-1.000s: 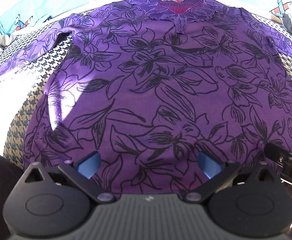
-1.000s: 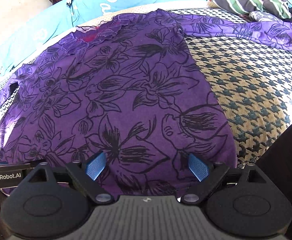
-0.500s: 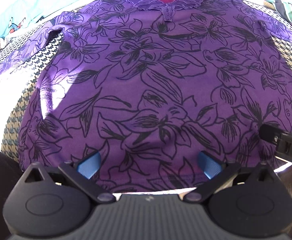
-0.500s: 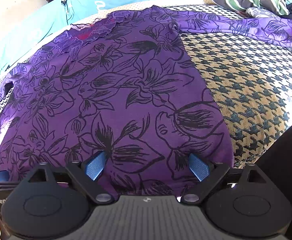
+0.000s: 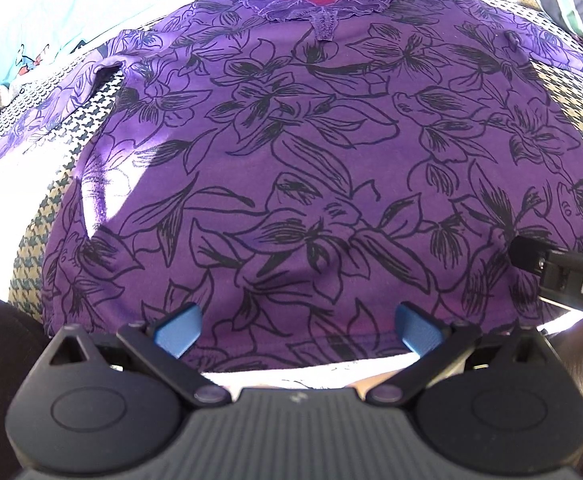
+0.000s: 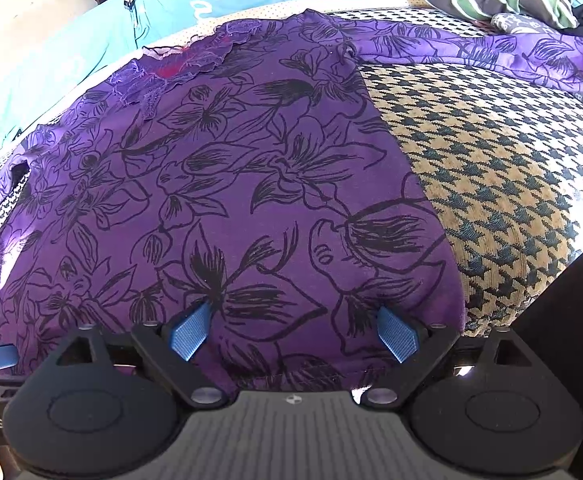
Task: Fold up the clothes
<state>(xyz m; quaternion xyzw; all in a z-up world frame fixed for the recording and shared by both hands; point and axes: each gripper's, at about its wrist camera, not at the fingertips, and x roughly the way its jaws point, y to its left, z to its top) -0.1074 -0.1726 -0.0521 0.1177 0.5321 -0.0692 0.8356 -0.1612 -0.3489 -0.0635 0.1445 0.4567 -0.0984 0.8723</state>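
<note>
Purple floral top [image 5: 311, 168] lies flat beneath both wide-spread grippers

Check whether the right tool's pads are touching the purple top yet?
Cannot tell. In the right wrist view the right tool stands open over the purple top, but no contact or gap shows plainly.

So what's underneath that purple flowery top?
The purple top lies on a houndstooth blanket, which shows on both sides. Whatever is directly beneath the top stays covered.

My left gripper [image 5: 297, 330] and right gripper [image 6: 293, 332]: matte black, ribbed grey centre housing, two round side discs, blue ridged finger pads [image 6: 190, 332], silver pivot screws, white lettering.
</note>
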